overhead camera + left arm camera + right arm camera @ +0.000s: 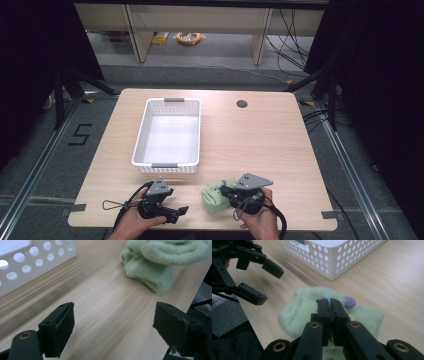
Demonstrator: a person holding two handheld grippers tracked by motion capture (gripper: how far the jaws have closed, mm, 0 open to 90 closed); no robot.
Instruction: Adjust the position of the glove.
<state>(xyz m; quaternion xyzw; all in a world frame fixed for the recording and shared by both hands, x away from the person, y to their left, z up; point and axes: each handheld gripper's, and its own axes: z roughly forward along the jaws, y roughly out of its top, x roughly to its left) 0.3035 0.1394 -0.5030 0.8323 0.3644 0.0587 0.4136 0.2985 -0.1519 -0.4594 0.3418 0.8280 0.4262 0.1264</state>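
Nearest the person, at the front edge of the pale wooden table (260,135), two hands each hold a black two-jaw gripper. On the person's left side, the left gripper (176,212) lies low over bare wood with its jaws spread wide and nothing between them; the left gripper view looks out between those two black pads across open tabletop toward the cloth, so it seems to be waiting as a helper rather than doing the work. Just to its right, the right gripper (223,192) has its jaws pressed tightly together on a fold of the soft, fuzzy pale-green cloth item (215,196), which looks like a sock or small plush piece with a little purple pompom (350,302). In the right gripper view the closed jaw tips (329,302) pinch a raised ridge of the fabric near that pompom, probably because a pinch on a fold is the surest way to lift something this limp. Most of the cloth rests bunched on the table near the front edge, between the two grippers, apart from the basket. Farther back, left of centre, a white perforated plastic basket (142,135) with grey handle clips stands empty with its long side running away from the person, likely placed within easy reach as the drop spot. Beyond it, a small round cable hole (242,104) sits near the table's far edge.
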